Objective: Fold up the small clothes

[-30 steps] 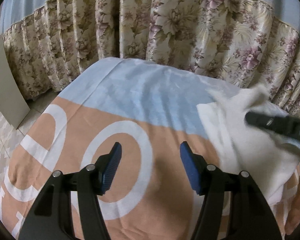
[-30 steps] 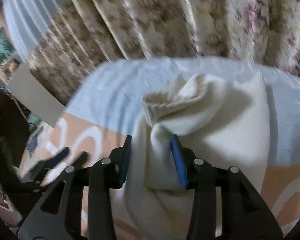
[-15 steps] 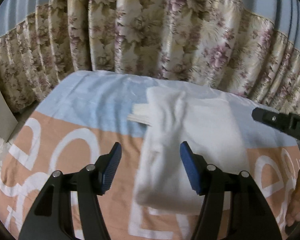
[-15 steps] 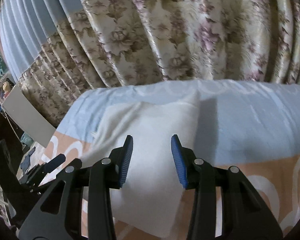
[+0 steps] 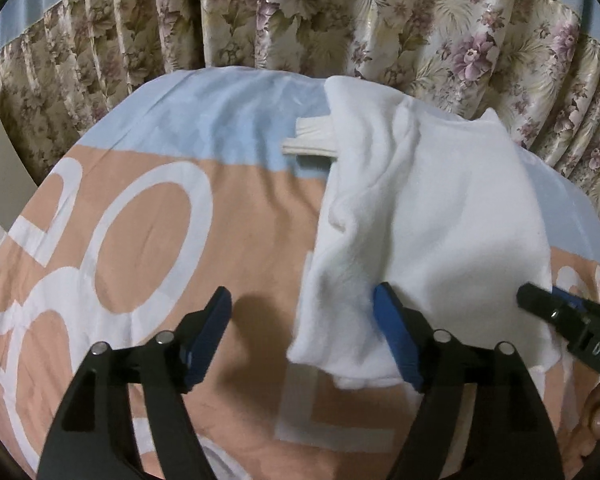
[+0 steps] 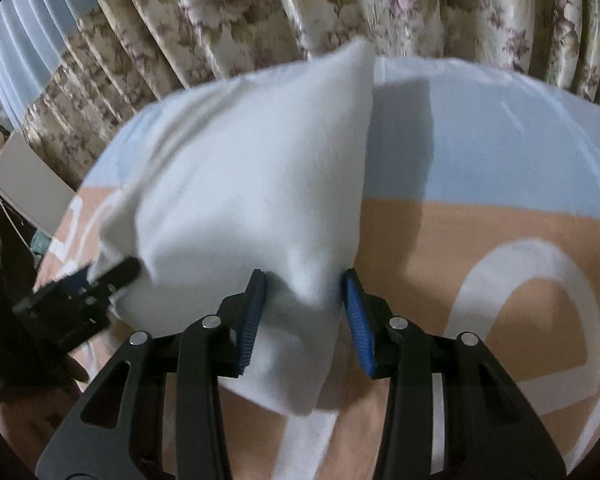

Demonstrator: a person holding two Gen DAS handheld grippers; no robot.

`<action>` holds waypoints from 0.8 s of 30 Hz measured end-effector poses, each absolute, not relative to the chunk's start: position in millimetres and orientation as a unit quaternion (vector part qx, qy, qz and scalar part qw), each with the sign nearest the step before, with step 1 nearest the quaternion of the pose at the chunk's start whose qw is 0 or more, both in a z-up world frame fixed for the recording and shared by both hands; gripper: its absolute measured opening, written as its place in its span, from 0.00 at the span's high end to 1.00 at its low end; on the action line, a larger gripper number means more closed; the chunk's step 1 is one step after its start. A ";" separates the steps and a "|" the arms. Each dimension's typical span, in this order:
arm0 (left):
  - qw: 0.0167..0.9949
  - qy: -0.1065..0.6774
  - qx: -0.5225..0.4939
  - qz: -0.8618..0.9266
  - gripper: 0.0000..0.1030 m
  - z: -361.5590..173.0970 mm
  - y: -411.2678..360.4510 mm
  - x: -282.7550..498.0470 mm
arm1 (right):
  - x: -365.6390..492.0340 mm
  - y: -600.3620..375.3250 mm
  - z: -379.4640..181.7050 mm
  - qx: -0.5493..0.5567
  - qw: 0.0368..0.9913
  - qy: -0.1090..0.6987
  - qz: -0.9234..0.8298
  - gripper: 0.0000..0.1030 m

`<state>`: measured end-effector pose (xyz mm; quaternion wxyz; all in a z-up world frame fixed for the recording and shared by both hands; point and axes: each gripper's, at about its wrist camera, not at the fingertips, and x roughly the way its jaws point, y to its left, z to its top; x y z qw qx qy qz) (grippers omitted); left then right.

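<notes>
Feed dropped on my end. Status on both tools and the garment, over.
Left tool opening, garment edge between its pads. Right tool around a bunched fold of the white garment. Nothing in the way on the bedspread.

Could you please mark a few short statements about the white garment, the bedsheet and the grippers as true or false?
1. The white garment lies on a peach and blue bedsheet. True.
2. The left gripper is clamped shut on nothing. False: its jaws are opening around the garment's near edge.
3. Plain white blinds hang behind the bed. False: floral curtains hang there.
4. White cloth sits between the right gripper fingers. True.
</notes>
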<state>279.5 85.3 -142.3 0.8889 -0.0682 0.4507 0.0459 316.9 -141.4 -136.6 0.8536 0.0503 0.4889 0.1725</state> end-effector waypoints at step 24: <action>0.910 0.409 -0.065 -0.008 0.24 -92.9 80.1 338.1 | 361.0 -143.4 -89.0 0.043 0.887 0.434 0.148 0.38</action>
